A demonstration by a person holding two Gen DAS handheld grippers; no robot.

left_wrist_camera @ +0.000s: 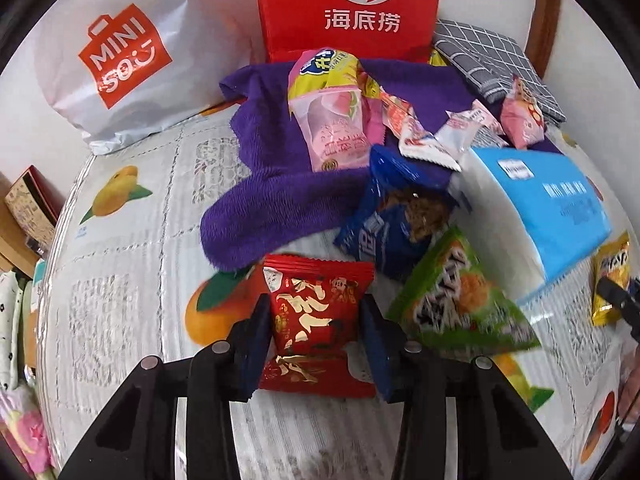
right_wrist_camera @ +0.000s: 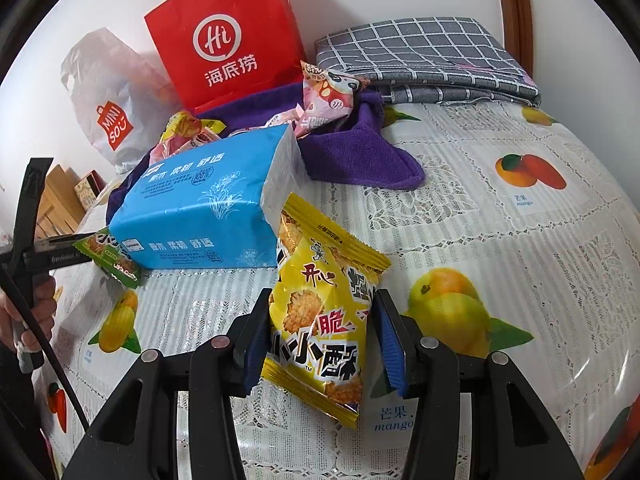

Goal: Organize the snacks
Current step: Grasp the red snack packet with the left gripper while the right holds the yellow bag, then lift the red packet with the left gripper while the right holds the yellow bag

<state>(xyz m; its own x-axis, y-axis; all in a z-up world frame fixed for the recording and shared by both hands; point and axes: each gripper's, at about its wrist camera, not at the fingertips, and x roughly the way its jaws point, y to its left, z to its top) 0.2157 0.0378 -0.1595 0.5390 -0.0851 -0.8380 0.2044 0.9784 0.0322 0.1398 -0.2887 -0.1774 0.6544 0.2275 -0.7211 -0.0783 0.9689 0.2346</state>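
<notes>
- Snacks lay scattered over a table covered with a fruit-print lace cloth (right_wrist_camera: 500, 240), and each gripper had one packet between its fingers.
- Left gripper (left_wrist_camera: 316, 320): its fingers (left_wrist_camera: 256, 332) pressed on both sides of a red snack packet (left_wrist_camera: 316, 308) with gold lettering, pinching it just above the cloth near a printed orange.
- Right gripper (right_wrist_camera: 320, 332): its fingers (right_wrist_camera: 386, 340) clamped a yellow snack packet (right_wrist_camera: 320, 312), which stood tilted with its top edge leaning toward the tissue pack.
- Just beside the red packet, to its right in the left wrist view, a green snack packet (left_wrist_camera: 460, 300) looked blurred; behind it lay a blue snack packet (left_wrist_camera: 396, 216).
- A blue tissue pack (right_wrist_camera: 200, 208) lay on the cloth between the two grippers, the green packet touching its near corner in the right wrist view.
- A purple towel (left_wrist_camera: 272, 208) was spread behind the tissue pack, with a pink-and-yellow packet (left_wrist_camera: 332, 120), several small white-and-pink packets (left_wrist_camera: 436, 136) and a pink packet (left_wrist_camera: 524, 120) resting on it.
- At the back against the wall stood a red paper bag (right_wrist_camera: 228, 40) and a white plastic shopping bag (left_wrist_camera: 120, 60), with a folded grey checked cloth (right_wrist_camera: 424, 56) to the right.
- A person's hand (right_wrist_camera: 38, 308) gripping the left tool showed at the left edge of the right wrist view.
</notes>
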